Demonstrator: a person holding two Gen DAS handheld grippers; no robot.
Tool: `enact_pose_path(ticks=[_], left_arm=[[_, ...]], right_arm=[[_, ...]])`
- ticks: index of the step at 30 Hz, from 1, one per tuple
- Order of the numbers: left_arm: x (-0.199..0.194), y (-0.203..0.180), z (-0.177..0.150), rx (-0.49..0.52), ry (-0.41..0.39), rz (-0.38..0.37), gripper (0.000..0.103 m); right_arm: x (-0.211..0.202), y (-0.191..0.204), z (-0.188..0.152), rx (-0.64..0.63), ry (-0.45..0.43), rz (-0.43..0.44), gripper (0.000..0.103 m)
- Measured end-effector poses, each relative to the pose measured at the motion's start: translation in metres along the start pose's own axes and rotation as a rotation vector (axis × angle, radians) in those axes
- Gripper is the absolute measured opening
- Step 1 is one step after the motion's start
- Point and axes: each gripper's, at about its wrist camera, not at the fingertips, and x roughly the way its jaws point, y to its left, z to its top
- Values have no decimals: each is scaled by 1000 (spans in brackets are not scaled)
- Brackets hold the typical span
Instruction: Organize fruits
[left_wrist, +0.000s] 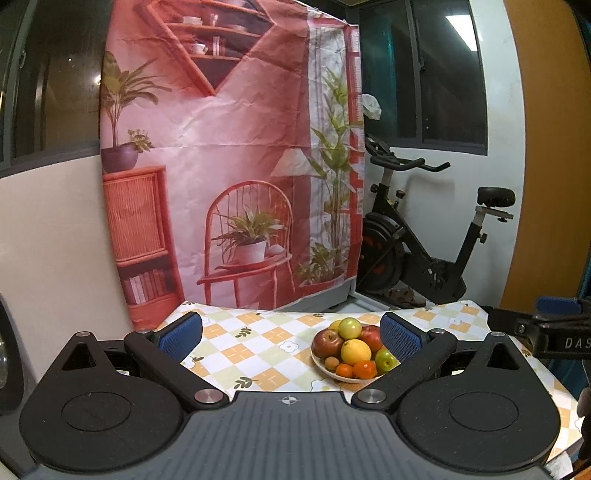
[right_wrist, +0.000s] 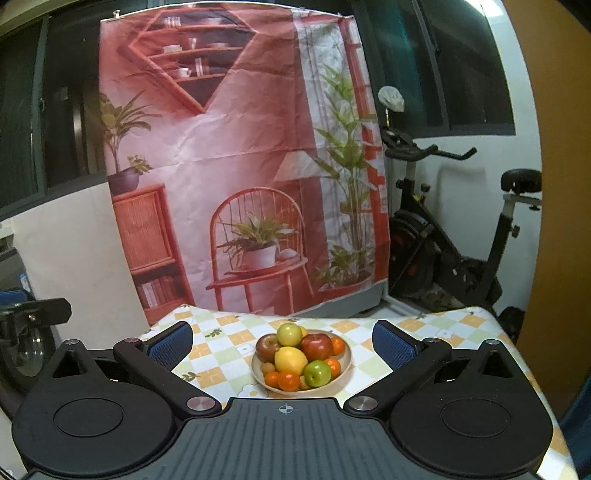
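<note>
Right wrist view: right gripper (right_wrist: 282, 341) jaws wide open, empty, facing the fruit bowl (right_wrist: 341, 371) on the checkered tablecloth (right_wrist: 221, 343); left gripper (left_wrist: 291, 332) likewise open, empty.

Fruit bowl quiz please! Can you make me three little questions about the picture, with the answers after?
1. True or false: the bowl sits on a checked tablecloth.
2. Which fruit lies in the middle of the pile: A) a banana, B) the yellow lemon, C) grapes?
3. Is the right gripper open or shut, and does it hold anything?

Key
1. True.
2. B; a green apple lies beside it at the front.
3. Open, and it holds nothing. The left gripper is open too.
</note>
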Motion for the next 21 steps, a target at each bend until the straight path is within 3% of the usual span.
enact_pose_path(ticks=[21], left_arm=[[1, -3, -6, -5, 3, -23, 103]], right_arm=[[3, 6, -4, 0, 32, -3, 103]])
